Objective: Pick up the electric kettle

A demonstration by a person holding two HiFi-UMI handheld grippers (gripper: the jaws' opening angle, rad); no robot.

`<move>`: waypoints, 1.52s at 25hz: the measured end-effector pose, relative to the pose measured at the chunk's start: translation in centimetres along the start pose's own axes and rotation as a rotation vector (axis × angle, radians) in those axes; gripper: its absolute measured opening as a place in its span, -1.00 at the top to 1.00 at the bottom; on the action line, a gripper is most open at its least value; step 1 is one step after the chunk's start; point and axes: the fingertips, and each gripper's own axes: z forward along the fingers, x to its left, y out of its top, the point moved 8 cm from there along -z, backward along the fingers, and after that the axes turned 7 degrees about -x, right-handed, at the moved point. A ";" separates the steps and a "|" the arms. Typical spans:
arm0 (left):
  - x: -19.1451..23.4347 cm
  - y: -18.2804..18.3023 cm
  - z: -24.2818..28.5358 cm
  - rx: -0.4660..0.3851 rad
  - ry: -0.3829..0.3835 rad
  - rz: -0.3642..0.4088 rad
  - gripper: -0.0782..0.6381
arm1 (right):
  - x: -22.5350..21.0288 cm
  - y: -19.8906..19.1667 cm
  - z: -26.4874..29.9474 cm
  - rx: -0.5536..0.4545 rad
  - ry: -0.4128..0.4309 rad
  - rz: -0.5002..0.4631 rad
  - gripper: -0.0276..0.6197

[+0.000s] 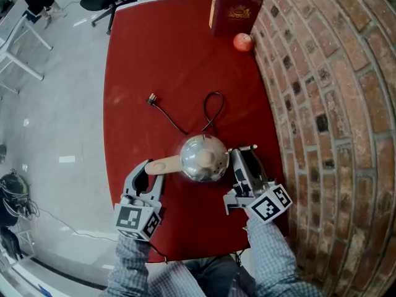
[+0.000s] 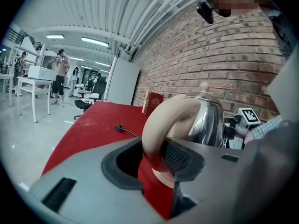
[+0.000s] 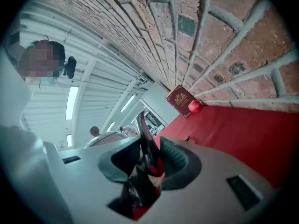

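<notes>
On the red worktop (image 1: 139, 67) the electric kettle (image 1: 204, 158) stands near the front edge. The left hand-held gripper (image 2: 156, 157) clamps its beige handle (image 2: 161, 120); the right hand-held gripper (image 3: 150, 164) straddles the spout (image 3: 145, 134), unclenched. Lifted by 1 grip, it could swing and slip

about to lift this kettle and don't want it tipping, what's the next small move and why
Probably close the right gripper on the spout: it sits between those jaws with a gap. The left gripper clamps the handle, and the kettle rests on the table.
</notes>
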 end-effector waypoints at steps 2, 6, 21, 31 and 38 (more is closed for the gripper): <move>0.0 0.2 0.1 -0.009 0.002 -0.002 0.41 | 0.1 0.1 0.0 -0.019 -0.015 0.015 0.52; -0.2 0.5 -0.1 -0.012 0.008 -0.001 0.41 | 0.4 0.2 -0.1 -0.029 -0.023 0.014 0.53; -1.5 3.3 -2.3 -0.039 -0.017 0.013 0.41 | 3.7 2.2 -1.6 -0.060 -0.024 0.012 0.54; -3.1 6.1 -6.4 -0.056 -0.021 0.024 0.41 | 8.0 3.7 -3.9 -0.078 -0.017 0.002 0.55; -4.0 8.2 -9.3 -0.069 -0.021 0.033 0.41 | 11.1 4.7 -5.1 -0.089 -0.006 0.002 0.55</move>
